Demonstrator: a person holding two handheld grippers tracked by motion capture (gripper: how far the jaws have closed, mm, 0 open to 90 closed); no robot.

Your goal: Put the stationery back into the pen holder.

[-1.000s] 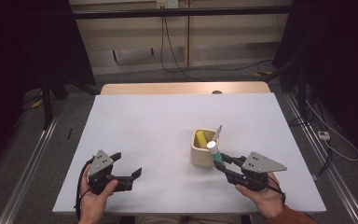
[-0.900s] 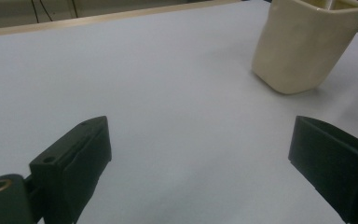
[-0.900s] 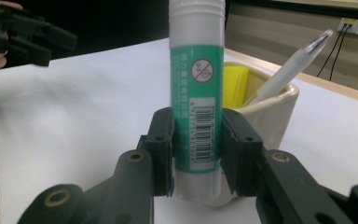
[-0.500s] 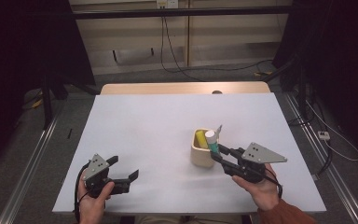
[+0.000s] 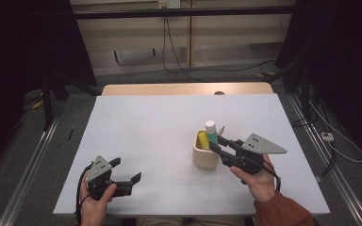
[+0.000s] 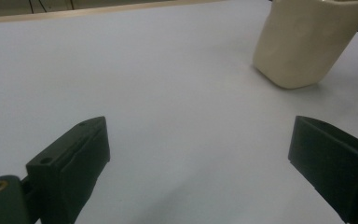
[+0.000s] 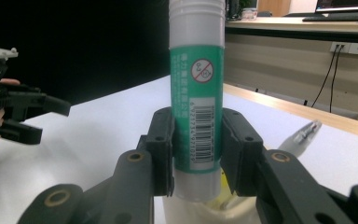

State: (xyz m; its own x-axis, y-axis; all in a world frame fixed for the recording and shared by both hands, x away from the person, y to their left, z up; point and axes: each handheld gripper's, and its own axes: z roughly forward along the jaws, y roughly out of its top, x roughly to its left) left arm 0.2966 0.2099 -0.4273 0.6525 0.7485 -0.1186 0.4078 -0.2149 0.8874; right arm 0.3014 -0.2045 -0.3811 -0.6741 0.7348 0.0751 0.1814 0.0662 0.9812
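A smooth cylindrical glue stick with a green printed label and white plastic ends (image 7: 196, 100) stands upright between the two black jaws of the right gripper (image 7: 196, 156), whose flat matte pads press against its sides over the barcode, so this claw is clenched on the stick. In the high view the same stick (image 5: 211, 132) rises above the mouth of a cream-coloured, rounded-square cup with a dull, slightly chalky surface (image 5: 204, 157), its white cap at the top and the right gripper (image 5: 220, 146) reaching in from the cup's right side. The stick's lower end hangs right at the cup's rim in the right gripper view; whether it touches the rim cannot be told. A yellow rounded object (image 5: 201, 139) sits inside the cup, mostly hidden by the wall, and a thin clear, glossy plastic tip (image 7: 304, 132) pokes out behind the gripper, too blurred to identify. The cap of the stick is cut off by the top edge of the right gripper view. The left gripper (image 5: 125, 172) rests low over the matte white tabletop (image 5: 146, 127), well apart from the cup, with its blocky black jaws spread wide and nothing between them. From its own camera the cup (image 6: 307, 39) appears tilted, with its top cropped.
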